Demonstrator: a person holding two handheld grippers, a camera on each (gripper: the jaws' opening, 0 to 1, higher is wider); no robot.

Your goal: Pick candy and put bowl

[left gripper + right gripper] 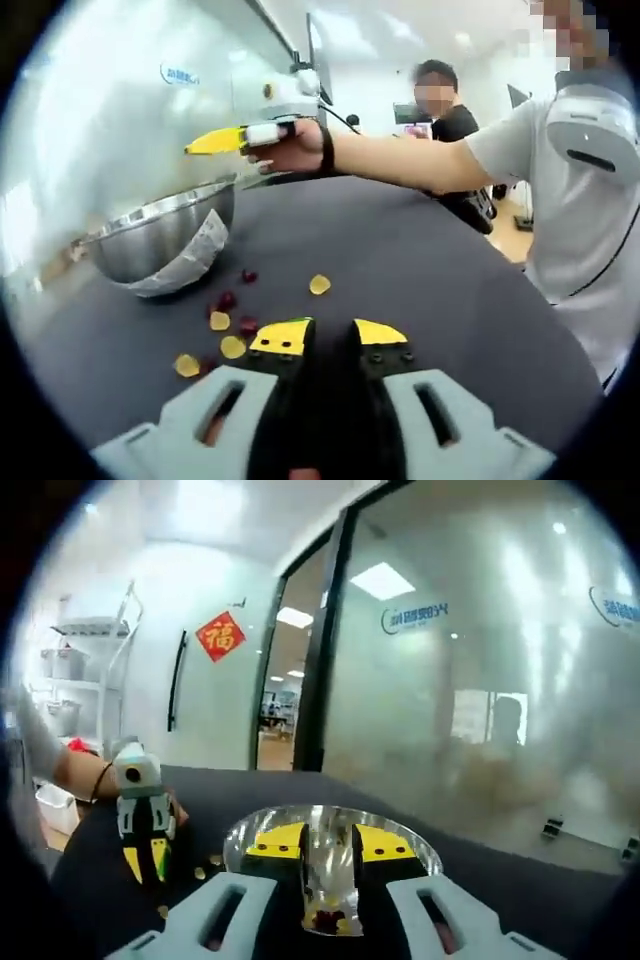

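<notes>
Beside the bowl: a steel mixing bowl (pixel 165 235) stands on a dark bench (pixel 420 270), a band of pale tape or paper across its outer wall.
Candy: small pieces lie loose on the bench just in front of the bowl, yellow ones (pixel 232 347) and dark red ones (pixel 227 300), with one yellow piece (pixel 319 284) a little apart from the rest, farther from the bowl.
Left hand-held gripper: the left hand-held gripper (pixel 333 336) hovers low near the candy, on the side away from the bowl; its yellow-tipped jaws stand slightly apart with nothing between them.
Right hand-held gripper: the right hand-held gripper (pixel 328 842) is held over the bowl, whose rim (pixel 400 830) shows beneath it. Its jaws are nearly together; something dark red sits low between them, but whether it is held or lies in the bowl cannot be told.
Handling: the pieces look light, small and rounded, probably soft and a little slick, so likely to skate on the bench or squeeze out under a hard pinch. A judgement: take one piece across its widest part, jaws straddling it flat to the bench, and close gently.
Materials: polished metal bowl, smooth and reflective; matt dark bench top; glossy candy; grey plastic gripper bodies.
Surroundings: a frosted glass wall (pixel 480 680) runs behind the bowl.
</notes>
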